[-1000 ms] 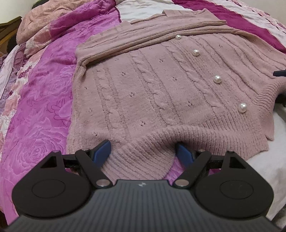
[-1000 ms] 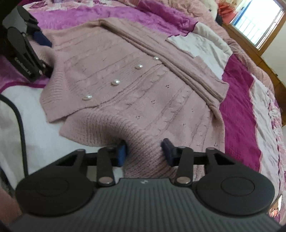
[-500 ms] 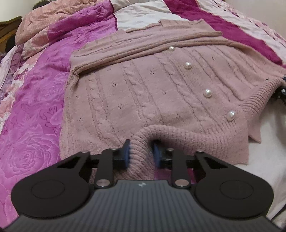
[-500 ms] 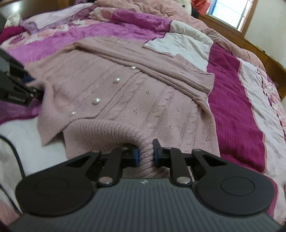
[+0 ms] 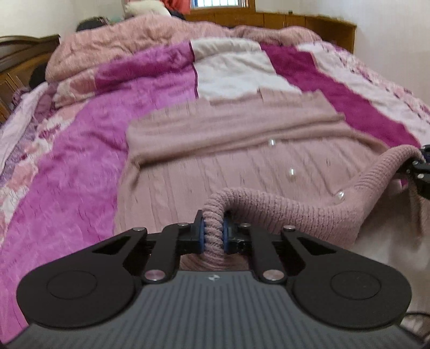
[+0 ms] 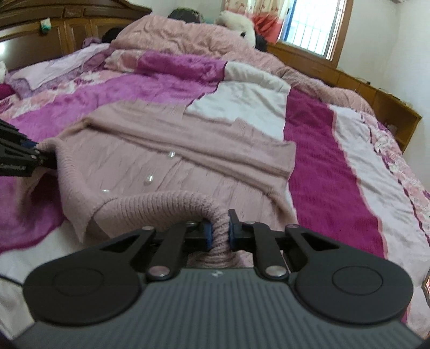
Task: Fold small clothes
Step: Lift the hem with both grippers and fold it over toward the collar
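Note:
A dusty-pink cable-knit cardigan [image 5: 220, 171] with pearl buttons [image 5: 291, 173] lies spread on the bed, its sleeves folded across the far part. My left gripper [image 5: 213, 232] is shut on the ribbed bottom hem near one corner, and the hem is raised off the bed. My right gripper [image 6: 219, 233] is shut on the same hem of the cardigan [image 6: 172, 166] near the other corner. The hem sags in an arc between the two. The right gripper [image 5: 422, 163] shows at the right edge of the left wrist view, and the left gripper [image 6: 35, 155] at the left edge of the right wrist view.
The bed is covered by a patchwork quilt [image 5: 88, 150] in magenta, pink and white. A bunched pink duvet [image 6: 188, 35] lies at the far end, with a white plush toy [image 6: 239, 24] beyond. A wooden headboard [image 6: 75, 24] and a low wooden cabinet [image 6: 387, 104] border the bed.
Both grippers closed on the cardigan's bottom hem and rose, pulling the hem up off the bed. The views tilted up, so more of the room shows.

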Demonstrator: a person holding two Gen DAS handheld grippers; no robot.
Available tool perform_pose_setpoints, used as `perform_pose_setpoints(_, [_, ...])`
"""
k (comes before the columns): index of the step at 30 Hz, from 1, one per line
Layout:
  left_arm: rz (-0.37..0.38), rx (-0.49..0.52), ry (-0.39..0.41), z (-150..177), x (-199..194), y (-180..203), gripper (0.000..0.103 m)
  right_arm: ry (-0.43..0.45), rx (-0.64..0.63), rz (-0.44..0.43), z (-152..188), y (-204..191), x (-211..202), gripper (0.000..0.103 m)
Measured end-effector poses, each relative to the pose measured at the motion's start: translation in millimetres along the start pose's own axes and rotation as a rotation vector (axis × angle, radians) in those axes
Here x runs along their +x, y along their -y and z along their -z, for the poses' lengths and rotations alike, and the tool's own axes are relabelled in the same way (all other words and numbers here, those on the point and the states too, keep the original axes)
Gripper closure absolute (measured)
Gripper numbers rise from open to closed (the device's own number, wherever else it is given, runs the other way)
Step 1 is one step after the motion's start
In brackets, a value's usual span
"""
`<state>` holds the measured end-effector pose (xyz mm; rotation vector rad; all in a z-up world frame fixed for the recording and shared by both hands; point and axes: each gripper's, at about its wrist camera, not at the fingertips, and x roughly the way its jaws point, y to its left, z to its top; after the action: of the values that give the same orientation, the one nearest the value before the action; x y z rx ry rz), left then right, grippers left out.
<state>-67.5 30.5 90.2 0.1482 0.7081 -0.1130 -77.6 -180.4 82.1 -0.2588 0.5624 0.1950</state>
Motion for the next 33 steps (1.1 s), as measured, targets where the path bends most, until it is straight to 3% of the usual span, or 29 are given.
perform_pose_setpoints(10, [-0.015,-0.043,0.065,-25,-1,-7,0.090,0.068,0.039,0.034,-22,4,9,0.090])
perform_pose_setpoints(19, [-0.049,-0.045,0.170,-65,-3,-9,0.090,0.173,0.052,0.061,-53,9,15,0.090])
perform_pose_setpoints(33, [-0.047,-0.106,0.253,-121,17,-18,0.090,0.273,0.090,0.098,-97,21,38,0.090])
